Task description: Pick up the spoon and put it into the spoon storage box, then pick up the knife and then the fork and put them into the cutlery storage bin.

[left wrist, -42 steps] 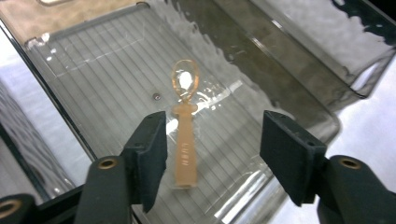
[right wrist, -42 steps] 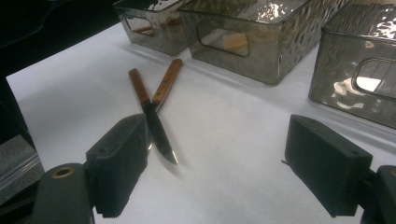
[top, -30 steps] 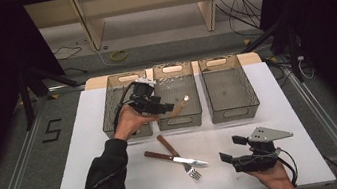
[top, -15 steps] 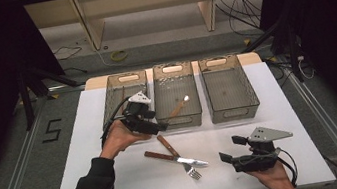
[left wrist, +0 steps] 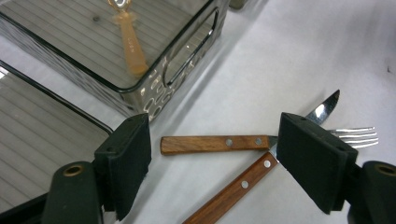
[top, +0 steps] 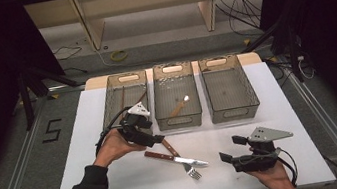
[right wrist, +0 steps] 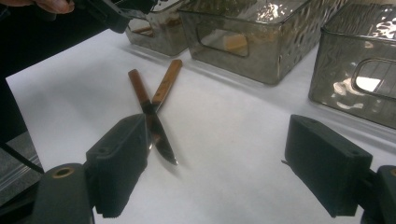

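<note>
**Left gripper lining up on the crossed cutlery**

Now the left gripper (top: 159, 139) is hovering just above the near end of the wooden handles, at about nine o'clock from the middle of the white surface (top: 89, 152). Its jaws have just been opening and are standing wide apart, with nothing pressed between them. In the left gripper view, the wooden-handled steel knife (left wrist: 219, 143) and the wooden-handled steel fork (left wrist: 236, 188) are lying in the gap ahead of the pads, crossing where handle meets metal, both flat on the surface and untouched.

Judging from this, the work in hand is sorting cutlery into the three clear smoked plastic bins at twelve o'clock, and the step under way is the approach to a pick. The middle bin (top: 179, 119) is already holding a pale wooden-handled spoon (top: 179, 107), the left bin (top: 114, 114) is holding thin stick-like pieces that are hard to make out, and the right bin (top: 232, 112) looks bare.

The right gripper (top: 230, 149) is resting at about five o'clock, its jaws standing wide and empty, pointing toward the knife blade.

Next, the left gripper likely needs to be coming down over a single handle and closing across its width. Because the two pieces are overlapping, the pick calls for choosing a spot clear of the crossing, so that one piece is not dragging the other along.
</note>
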A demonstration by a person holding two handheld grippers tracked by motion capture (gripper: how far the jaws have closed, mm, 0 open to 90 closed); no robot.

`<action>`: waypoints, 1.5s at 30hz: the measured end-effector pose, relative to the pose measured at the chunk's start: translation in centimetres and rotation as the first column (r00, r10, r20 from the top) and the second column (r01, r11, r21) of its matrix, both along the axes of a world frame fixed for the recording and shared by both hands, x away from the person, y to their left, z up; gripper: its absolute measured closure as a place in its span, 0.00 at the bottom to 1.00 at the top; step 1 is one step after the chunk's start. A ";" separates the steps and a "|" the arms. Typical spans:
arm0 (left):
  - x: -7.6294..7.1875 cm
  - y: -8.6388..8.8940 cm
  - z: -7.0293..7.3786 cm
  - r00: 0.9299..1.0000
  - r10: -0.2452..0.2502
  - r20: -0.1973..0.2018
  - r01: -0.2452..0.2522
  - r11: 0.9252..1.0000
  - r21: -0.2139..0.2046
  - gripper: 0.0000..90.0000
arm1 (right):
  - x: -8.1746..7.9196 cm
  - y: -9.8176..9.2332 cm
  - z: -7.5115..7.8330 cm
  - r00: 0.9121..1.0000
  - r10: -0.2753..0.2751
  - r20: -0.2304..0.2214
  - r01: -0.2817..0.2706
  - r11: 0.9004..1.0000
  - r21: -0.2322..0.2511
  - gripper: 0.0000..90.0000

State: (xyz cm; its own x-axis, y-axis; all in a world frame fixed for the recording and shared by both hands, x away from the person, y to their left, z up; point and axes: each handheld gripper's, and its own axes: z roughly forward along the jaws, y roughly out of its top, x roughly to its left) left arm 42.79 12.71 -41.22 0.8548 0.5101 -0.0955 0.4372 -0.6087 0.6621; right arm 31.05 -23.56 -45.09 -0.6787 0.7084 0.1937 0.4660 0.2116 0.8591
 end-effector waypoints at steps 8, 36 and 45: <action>-1.0 -0.1 -1.4 0.999 -0.051 -0.009 0.052 0.995 0.085 0.28 | 0.0 -0.2 0.0 1.000 -0.003 0.003 0.003 1.000 0.003 0.25; -1.4 0.0 -4.1 0.992 -0.121 -0.035 0.126 0.960 0.250 0.27 | 0.1 0.0 0.1 1.000 0.001 0.007 -0.001 1.000 0.001 0.25; -1.3 -0.1 -4.3 0.989 -0.141 -0.033 0.145 0.949 0.279 0.28 | 0.1 0.0 0.0 1.000 0.003 0.006 -0.003 1.000 -0.003 0.25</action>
State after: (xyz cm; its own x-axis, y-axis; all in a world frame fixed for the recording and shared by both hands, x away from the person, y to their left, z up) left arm 41.47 12.61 -45.55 0.9204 0.3904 0.0222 0.3393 -0.8255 0.4510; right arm 31.17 -23.58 -45.07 -0.6822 0.7066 0.1878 0.4601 0.2153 0.8614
